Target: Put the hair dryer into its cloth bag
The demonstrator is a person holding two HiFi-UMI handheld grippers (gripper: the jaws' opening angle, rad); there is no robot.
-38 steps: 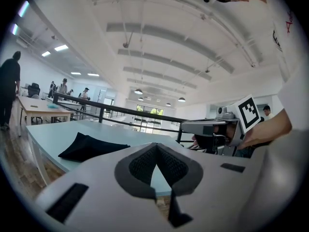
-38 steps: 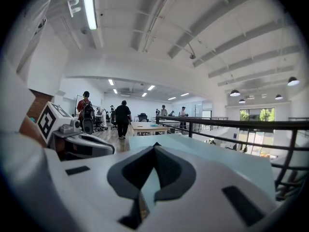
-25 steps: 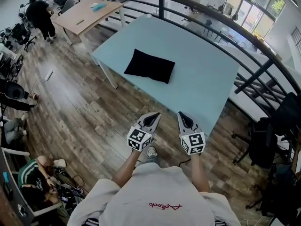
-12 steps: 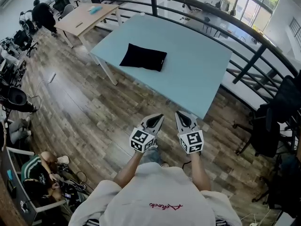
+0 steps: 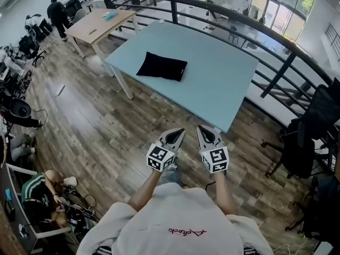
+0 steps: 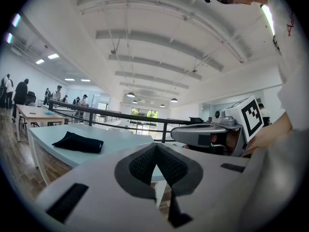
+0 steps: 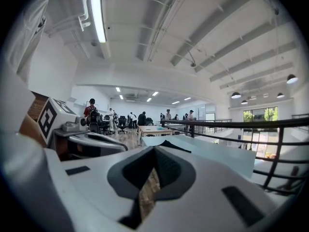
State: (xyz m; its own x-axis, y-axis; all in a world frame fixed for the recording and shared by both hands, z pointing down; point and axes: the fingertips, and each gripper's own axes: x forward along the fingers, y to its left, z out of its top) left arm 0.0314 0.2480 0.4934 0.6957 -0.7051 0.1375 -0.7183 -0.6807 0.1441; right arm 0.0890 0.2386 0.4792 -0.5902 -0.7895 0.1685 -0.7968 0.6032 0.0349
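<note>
While held side by side over the plank floor, just short of the pale blue counter's near corner, showing left gripper and right gripper with jaws pressed together and nothing between them.

Seeing the black cloth bag lying on the counter's far left part, near the left edge and well apart from both grippers. Cannot tell what sits inside it.

Finding open counter top all round the bag, and open floor between the grippers and the counter's near edge.

Noting a dark curved railing close along the counter's far and right sides. Beyond the far left end, noting a wooden desk with a standing person beside it. Off to the right, noting a dark office chair near the railing. At lower left, noting a seated person among cables and gear, well apart from the counter.
</note>
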